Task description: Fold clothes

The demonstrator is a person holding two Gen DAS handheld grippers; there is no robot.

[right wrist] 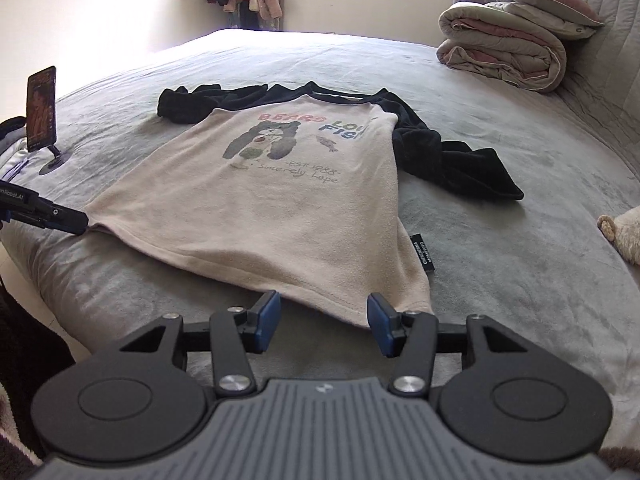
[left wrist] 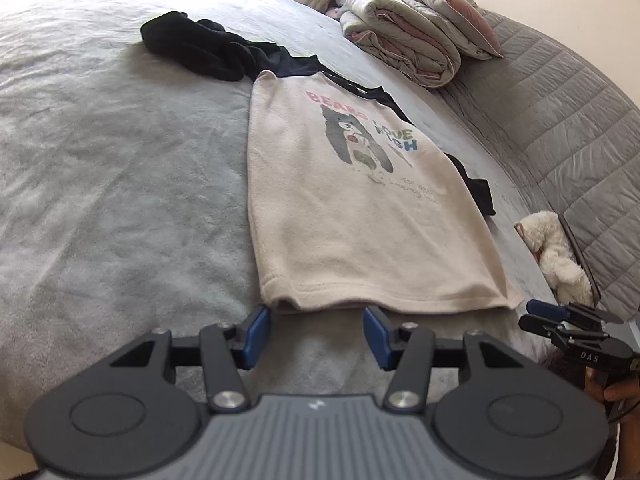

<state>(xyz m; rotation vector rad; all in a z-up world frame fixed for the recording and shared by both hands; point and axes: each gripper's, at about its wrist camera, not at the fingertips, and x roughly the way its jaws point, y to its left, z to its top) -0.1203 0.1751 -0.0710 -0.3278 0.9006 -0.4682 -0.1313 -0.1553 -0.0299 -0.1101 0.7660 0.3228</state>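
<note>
A cream raglan shirt (left wrist: 352, 216) with dark sleeves and a bear print lies flat, face up, on a bed with a grey plush blanket (left wrist: 120, 168). Its hem faces both grippers; the neckline points away toward the far side of the bed.

The left gripper (left wrist: 316, 332) sits just short of the hem near the shirt's left corner. Its jaws stand about half open with blue pads (left wrist: 256, 336) apart, nothing between them, and the hem edge lies just beyond the tips.

The right gripper (right wrist: 322, 324) is at the other hem corner, jaws likewise about half open and holding nothing. The hem corner lies between and just beyond its pads, seemingly not pressed by either. A small black label (right wrist: 421, 254) sticks out from the shirt's side seam near this corner.

One dark sleeve (right wrist: 456, 160) is spread out to the shirt's right; the other (left wrist: 200, 48) is bunched near the collar.

A folded quilt (right wrist: 504, 52) with a pillow (right wrist: 540, 0) on top rests at the head of the bed, and a phone on a stand (right wrist: 42, 108) is at the bed's left edge.
</note>
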